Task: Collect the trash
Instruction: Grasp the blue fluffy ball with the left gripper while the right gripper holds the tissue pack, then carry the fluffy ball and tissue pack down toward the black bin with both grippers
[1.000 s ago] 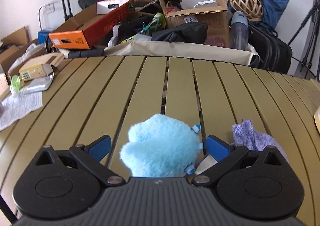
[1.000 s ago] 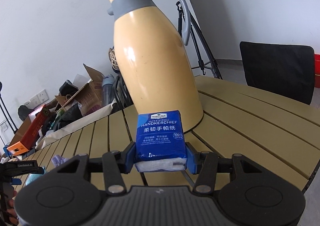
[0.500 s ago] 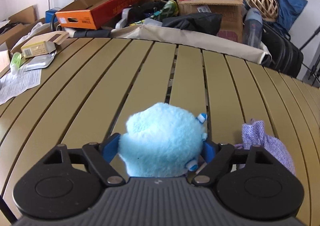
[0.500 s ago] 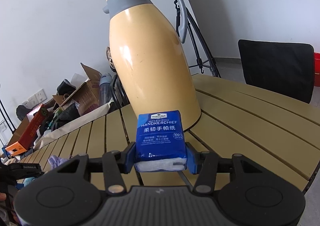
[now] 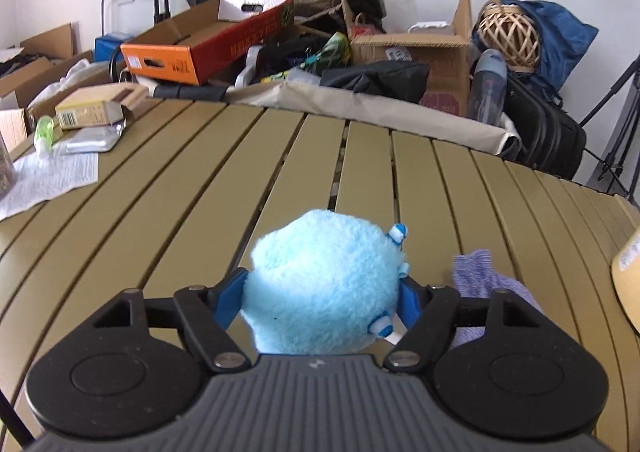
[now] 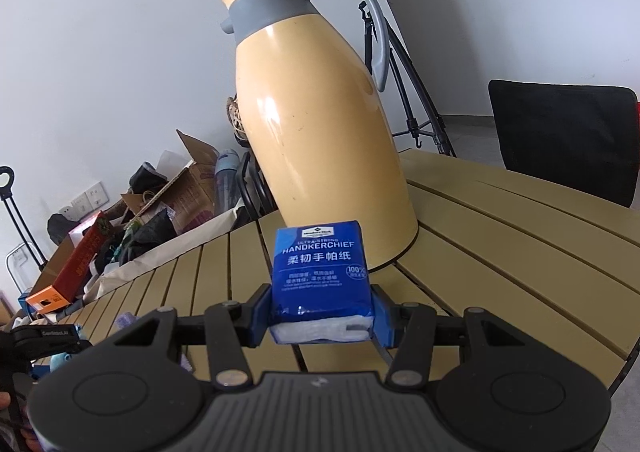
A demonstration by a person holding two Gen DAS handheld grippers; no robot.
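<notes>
Left gripper (image 5: 322, 298): jaws closing, blue pads pressed into both sides of a fluffy light-blue plush toy (image 5: 324, 284) low over the worktop (image 5: 180, 192).
Right gripper (image 6: 320, 316): partly open jaws clamped on a blue tissue pack (image 6: 320, 272), held above the slats.
Pack wording: "ULTRA-STRONG HANDKERCHIEF", Chinese characters, "100%".
Beside the toy: purple cloth (image 5: 478, 272) lying on the slats.
Worktop: olive-tan curved slats; a yellow jug (image 6: 320, 124) with grey collar and handle stands just behind the pack.
Far left edge: small carton (image 5: 92, 112), foil pouch, printed paper sheet (image 5: 48, 176).
Room: white walls, wall sockets, orange-red box (image 5: 208, 48), cardboard boxes, wicker ball (image 5: 510, 32), black suitcase, tripod, black chair (image 6: 564, 136).
</notes>
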